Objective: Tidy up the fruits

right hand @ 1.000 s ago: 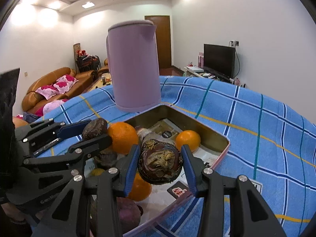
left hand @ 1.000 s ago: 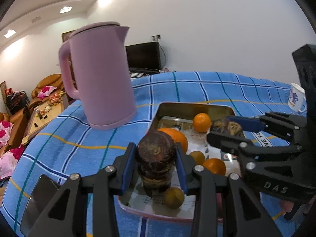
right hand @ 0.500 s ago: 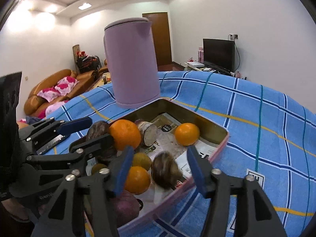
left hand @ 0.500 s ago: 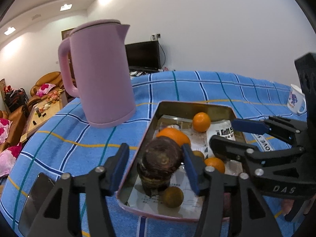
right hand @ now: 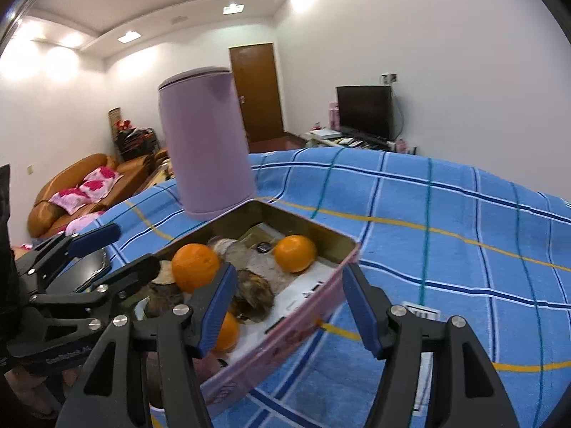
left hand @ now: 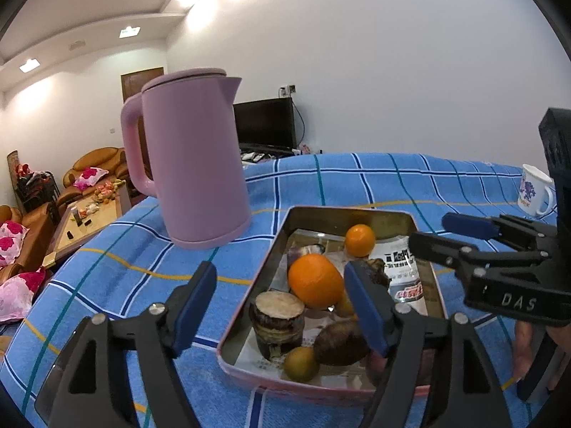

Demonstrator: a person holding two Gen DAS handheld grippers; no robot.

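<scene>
While jaws open, fruits [left hand: 314, 281] fill tin [left hand: 249, 324].

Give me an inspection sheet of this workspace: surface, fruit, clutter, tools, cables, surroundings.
Surface: blue checked cloth over the table.
Job's things: pink tin tray holds a big orange, a small orange, dark brown fruits and a cut-topped one.
Clutter: pink kettle upright beside the tray; white mug at the far edge.
Tools: left tool opening, holding nothing; right tool open, empty, straddling the tray wall.
Cables: one behind the television.
Surroundings: sofas, wooden door.
</scene>
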